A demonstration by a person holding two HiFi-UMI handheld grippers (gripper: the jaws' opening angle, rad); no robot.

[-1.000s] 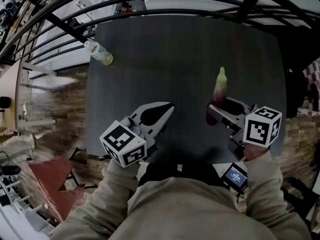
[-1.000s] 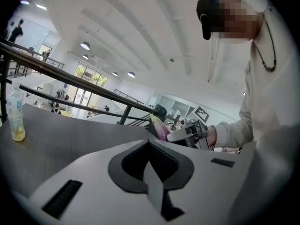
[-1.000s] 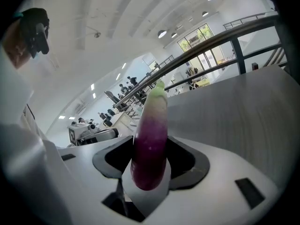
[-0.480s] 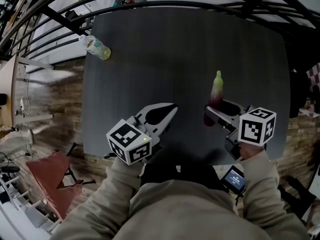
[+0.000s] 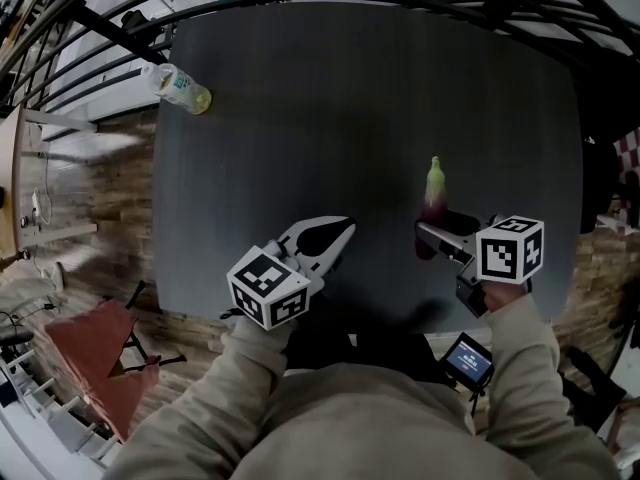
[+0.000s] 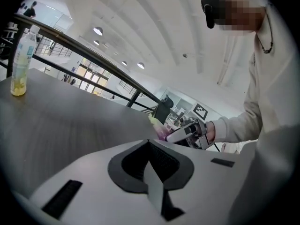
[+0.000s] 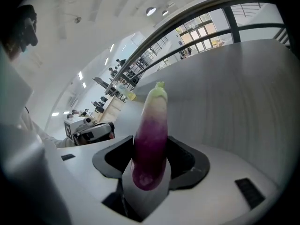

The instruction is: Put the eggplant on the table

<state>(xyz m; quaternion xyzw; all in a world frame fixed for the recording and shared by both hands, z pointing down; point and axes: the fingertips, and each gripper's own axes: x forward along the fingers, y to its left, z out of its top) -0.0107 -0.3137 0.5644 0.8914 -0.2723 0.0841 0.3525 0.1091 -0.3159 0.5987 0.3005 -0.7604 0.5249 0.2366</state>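
From the head view: eggplant (image 5: pixel 434 193) clamped in the right gripper (image 5: pixel 428 238) over the table (image 5: pixel 300 118), near its front edge; best lowered gently until lying flat, then released. In the left gripper view: left gripper (image 6: pixel 149 141) pinched together, empty. In the right gripper view: purple end squeezed between the pads, green tip outward. Compared with a second ago: both hands lower, nearer the tabletop.

Beige sleeves (image 5: pixel 225 378), 2 black-and-white marker cubes (image 5: pixel 268 288)

A plastic bottle (image 5: pixel 178 88) of yellowish liquid stands upright, far left — a red chair (image 5: pixel 95 358) sits on the plank floor (image 5: pixel 110 208) below, a small lit screen (image 5: pixel 468 360) lower right.
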